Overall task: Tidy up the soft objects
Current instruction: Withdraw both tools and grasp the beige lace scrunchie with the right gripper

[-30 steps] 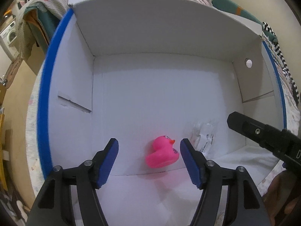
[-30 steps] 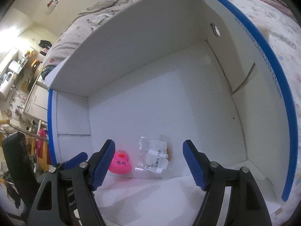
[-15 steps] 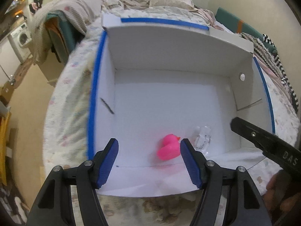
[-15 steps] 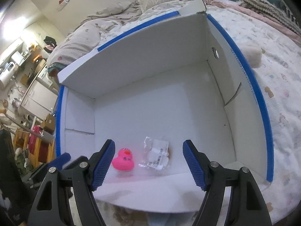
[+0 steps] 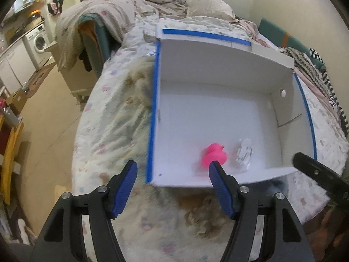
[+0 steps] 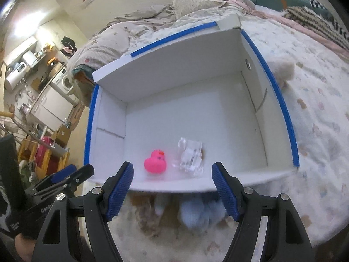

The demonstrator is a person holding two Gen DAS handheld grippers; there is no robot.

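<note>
Near the front wall of the white cardboard box [image 6: 218, 100] sits a pink rubber duck [image 6: 156, 162], upright on the box floor, with a small clear plastic packet [image 6: 190, 157] carrying white labels just beside it on the side away from the box's left wall. Duck and packet lie close together but do not seem to touch. Blue tape [image 6: 272, 87] runs along the top edges of the box's side walls and part of its back flap, and a round hole pierces the right-hand wall. The box rests on a bed covered by a pale fleecy blanket [image 6: 316, 131] with small pastel prints.

Outside the box, against its front wall, lie blurred soft things: a pale blue fluffy one [image 6: 200, 214] and a brownish-cream one [image 6: 150, 214] to its left. A cream plush lump [image 6: 282, 69] sits against the outside of the box's right wall.

Both grippers hover in front of the box, over the blanket, with nothing between their blue-padded fingers. The right gripper [image 6: 172, 187] is spread wide. The left gripper [image 5: 172, 185] is spread wide too, its right finger overlapping the duck [image 5: 214, 155] in the left wrist view, while the packet [image 5: 244, 155] lies further right.

Beyond the box lie a rumpled quilt and a pillow [image 5: 209, 6]; a washing machine [image 5: 39, 41] stands far left.
</note>
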